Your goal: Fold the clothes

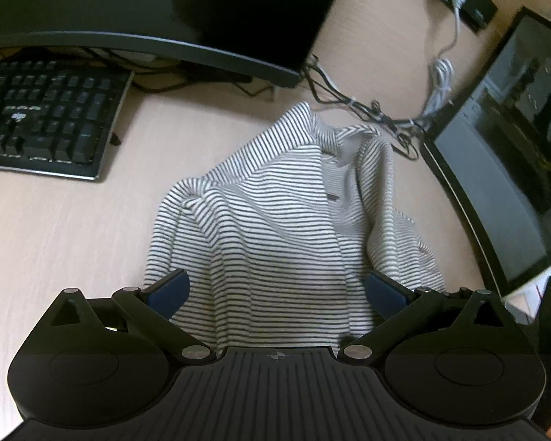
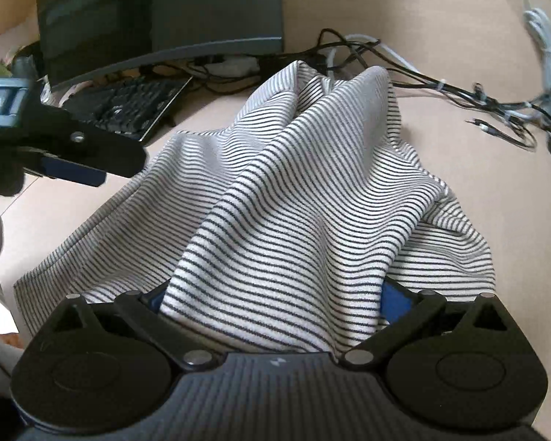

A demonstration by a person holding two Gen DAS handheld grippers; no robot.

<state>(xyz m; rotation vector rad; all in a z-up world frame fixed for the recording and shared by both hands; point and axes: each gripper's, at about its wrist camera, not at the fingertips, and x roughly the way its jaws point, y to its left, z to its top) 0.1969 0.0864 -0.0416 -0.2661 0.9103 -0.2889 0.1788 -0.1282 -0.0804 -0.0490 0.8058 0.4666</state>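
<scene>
Left wrist view: the soft, white knit shirt with thin dark stripes (image 1: 275,228) lies crumpled on the pale wood-grain desk (image 1: 55,239), its collar toward twelve o'clock near the tangle of black and white cables (image 1: 378,114). The left gripper (image 1: 275,290) stands spread wide above the hem, blue pads either side of the cloth, pinching nothing. I judge the shirt light, limp and apt to slump, so it is best taken at hem corners or shoulder seams. A black keyboard (image 1: 47,117) sits at ten o'clock. The sleeves are tucked out of sight, and the near hem is cut off by the gripper body.

Right wrist view: a ridge of striped cloth runs from twelve o'clock down into the right gripper (image 2: 272,305), whose jaws stand wide with fabric draped between them; whether the pads press it I cannot tell, since the cloth covers both pads. The left tool enters at nine o'clock.
</scene>
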